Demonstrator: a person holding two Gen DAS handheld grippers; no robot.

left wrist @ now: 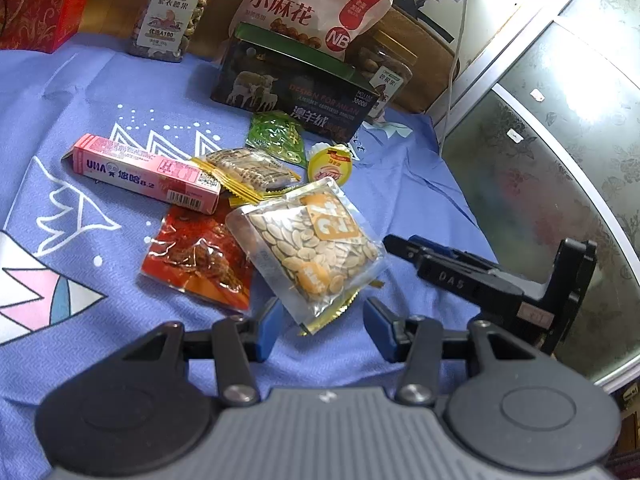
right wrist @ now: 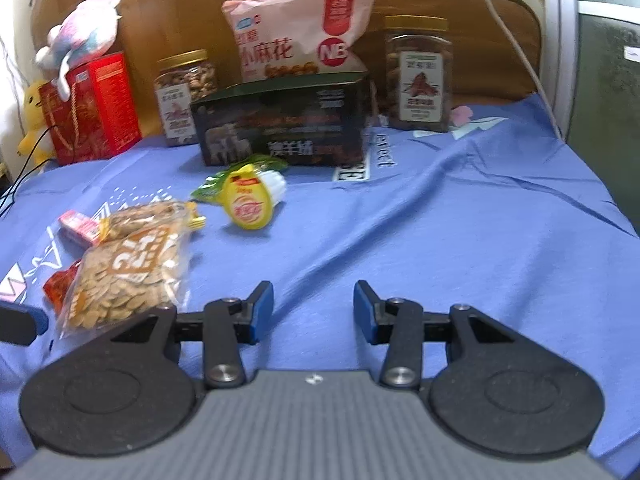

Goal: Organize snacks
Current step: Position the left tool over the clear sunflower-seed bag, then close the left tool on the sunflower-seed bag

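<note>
Loose snacks lie on a blue cloth: a clear bag of pumpkin seeds, a red packet, a pink box, a yellow-edged packet, a green packet and a yellow jelly cup. My left gripper is open, its fingertips on either side of the seed bag's near corner. My right gripper is open and empty over bare cloth, right of the seed bag and in front of the jelly cup. It also shows in the left wrist view.
A dark box stands at the back with a large pink snack bag behind it and two nut jars at its sides. A red gift box and plush toys stand at the far left. A glass door is at the right.
</note>
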